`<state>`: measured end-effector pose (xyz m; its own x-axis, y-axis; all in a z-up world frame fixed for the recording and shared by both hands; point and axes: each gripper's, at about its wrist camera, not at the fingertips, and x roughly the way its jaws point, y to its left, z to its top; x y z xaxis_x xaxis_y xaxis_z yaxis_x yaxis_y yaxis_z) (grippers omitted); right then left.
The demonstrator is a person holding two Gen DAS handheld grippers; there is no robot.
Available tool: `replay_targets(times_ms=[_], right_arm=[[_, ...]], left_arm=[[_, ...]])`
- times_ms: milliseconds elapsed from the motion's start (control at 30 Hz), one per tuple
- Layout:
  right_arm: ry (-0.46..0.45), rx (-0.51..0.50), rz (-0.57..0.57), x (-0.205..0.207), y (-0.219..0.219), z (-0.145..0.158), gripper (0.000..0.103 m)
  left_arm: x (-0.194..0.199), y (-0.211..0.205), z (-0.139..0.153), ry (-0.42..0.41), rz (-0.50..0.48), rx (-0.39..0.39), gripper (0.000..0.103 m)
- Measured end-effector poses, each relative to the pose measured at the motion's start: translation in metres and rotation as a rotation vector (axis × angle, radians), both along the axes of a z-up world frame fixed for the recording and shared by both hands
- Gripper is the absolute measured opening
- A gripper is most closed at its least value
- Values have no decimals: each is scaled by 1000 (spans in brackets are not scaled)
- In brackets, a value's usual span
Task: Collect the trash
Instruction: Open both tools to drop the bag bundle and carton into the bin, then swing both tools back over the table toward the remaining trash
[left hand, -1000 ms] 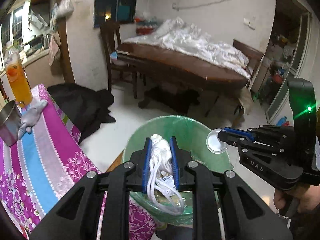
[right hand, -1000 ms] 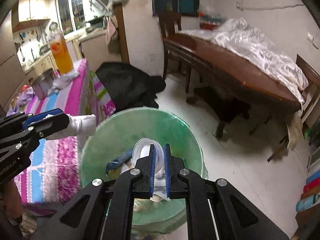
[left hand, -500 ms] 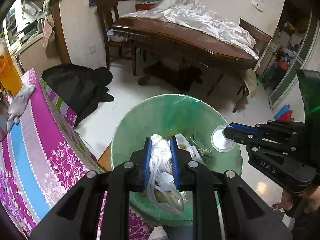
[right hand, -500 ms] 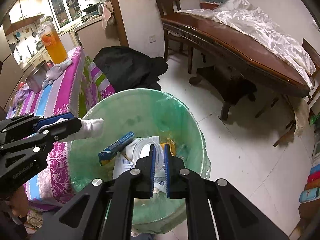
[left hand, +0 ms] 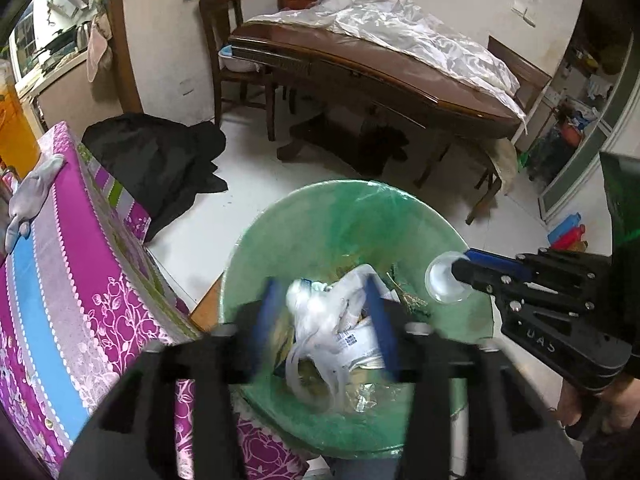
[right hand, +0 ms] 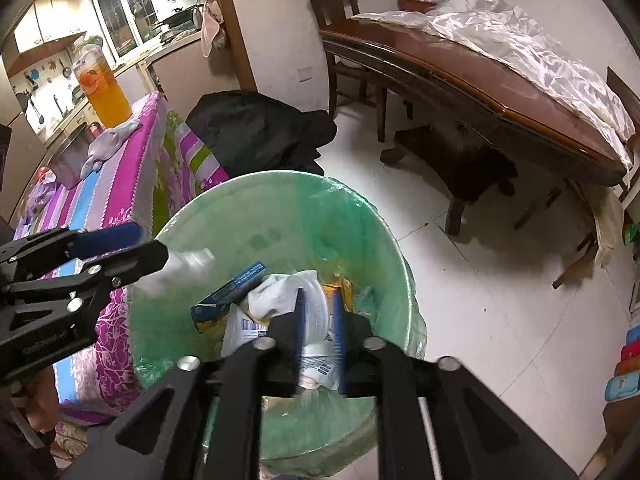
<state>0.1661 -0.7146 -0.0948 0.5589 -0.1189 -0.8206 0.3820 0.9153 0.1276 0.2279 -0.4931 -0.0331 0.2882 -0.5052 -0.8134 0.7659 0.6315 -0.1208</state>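
So, both grippers parked over the bin, dumping trash

Left gripper [left hand: 320, 320] has its jaws wide and blurred, white wad [left hand: 316, 320] loose between them above the green-lined bin [left hand: 344, 208]. Right gripper [right hand: 319, 334] has narrow jaws around a clear plastic cup [right hand: 316, 312]. I'd spread them fully, centred over the bin, so nothing catches the rim.

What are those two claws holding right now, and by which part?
Right gripper pinches a clear plastic cup at its rim. Left gripper is open; the white bag sits loose between its fingers.
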Motion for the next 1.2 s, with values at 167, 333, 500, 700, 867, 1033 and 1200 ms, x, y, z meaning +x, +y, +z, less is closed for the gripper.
replay_targets(times_ms=[167,333,500,700,867,1033,1200], right_arm=[[-20,11,-11,-6,-2,-2,30],[-37,10,-15,-10,0,1,38],[-58,-1,-16,-14,2,9,39],[-162,-43,17,-30,28,31,49],[-282,-78,125,-38,85,50,67],[-321,-65,274,-18,144,56,68],[-336,-45,420,9,211,61,73]], left_arm=[[2,3,-1,-5,12,-1,53],[0,4,-3,-5,12,4,53],[0,9,-1,-9,18,-2,53],[0,37,5,-24,44,-20,53],[2,100,10,-69,131,-33,53],[17,179,10,-94,276,-30,53],[36,261,13,-108,423,-20,53]])
